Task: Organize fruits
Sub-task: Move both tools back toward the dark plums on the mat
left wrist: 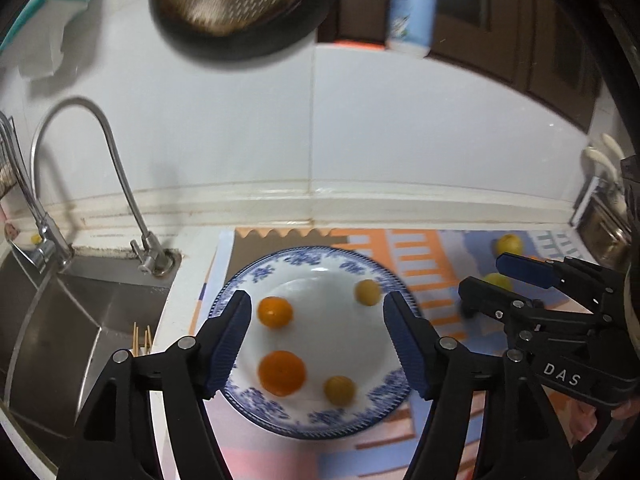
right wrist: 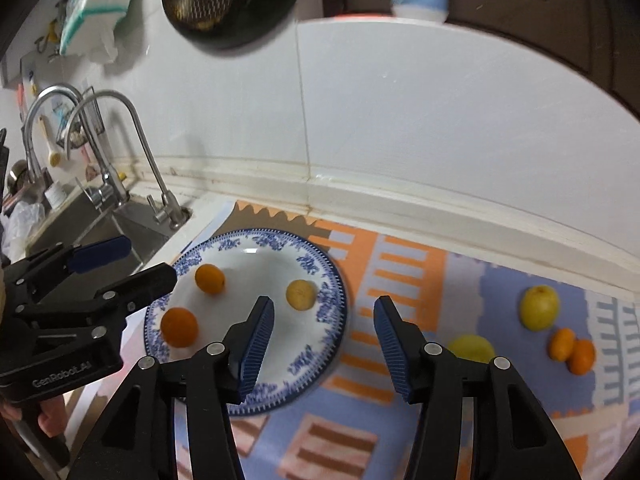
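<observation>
Plate [right wrist: 332,320]: four fruits in, two orange, two yellow. Remaining on mat [right wrist: 500,288], right of plate: two yellow fruits [right wrist: 539,307], pair of small oranges [right wrist: 572,350] touching, roundish, no clear long axis. Right gripper [right wrist: 324,340] nearer, jaws apart, empty. Left gripper [left wrist: 318,340] over plate, jaws apart, empty.

Both grippers are black plastic with silver rivets and ribbed blue pads [left wrist: 230,344]. The right gripper [left wrist: 484,280] reads "DAS"; the left gripper [right wrist: 148,264] reads "GenRobot.AI".
</observation>
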